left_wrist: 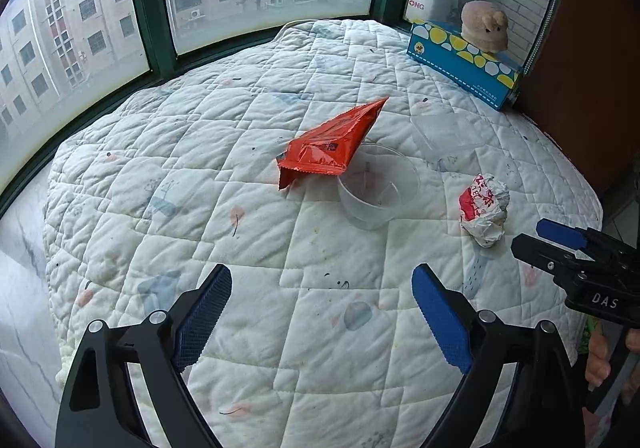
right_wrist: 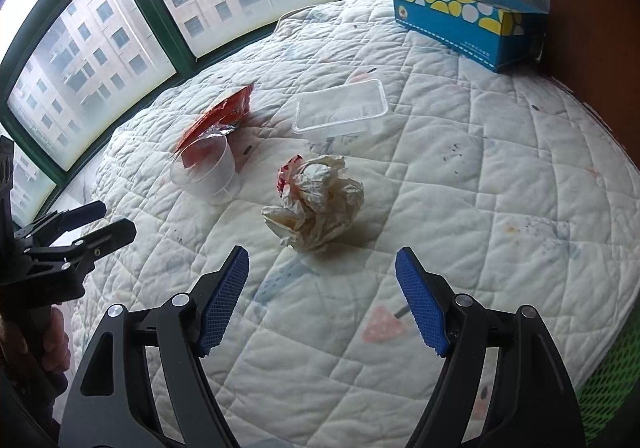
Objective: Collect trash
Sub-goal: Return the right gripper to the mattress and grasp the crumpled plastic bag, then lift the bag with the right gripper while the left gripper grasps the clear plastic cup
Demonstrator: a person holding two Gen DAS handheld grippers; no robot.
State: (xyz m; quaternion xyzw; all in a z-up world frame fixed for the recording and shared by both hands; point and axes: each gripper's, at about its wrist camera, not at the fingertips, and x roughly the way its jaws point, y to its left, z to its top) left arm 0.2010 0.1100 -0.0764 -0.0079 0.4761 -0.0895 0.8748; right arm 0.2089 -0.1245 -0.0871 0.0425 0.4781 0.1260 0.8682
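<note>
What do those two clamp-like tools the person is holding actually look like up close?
Each is a black plastic frame forking into two arms with silver pivot bolts. The left gripper and right gripper both end in blue fingers with a fine gridded, rubbery texture. Seen from the side, the right one carries white letters "DAS" on its black body. No cables show, and no sleeve is clearly visible.

We only get part of the right gripper (left_wrist: 532,236) at the left wrist view's right edge; its handle and the hand (left_wrist: 600,364) gripping it run off frame. The red packet (right_wrist: 218,117) hides partly behind the clear cup (right_wrist: 206,167) in the right wrist view, and it's blurred. We can't read the print on the crumpled wrapper (left_wrist: 484,207). A green mesh thing (right_wrist: 612,380) is cut off at the corner; we can't tell what it is.
</note>
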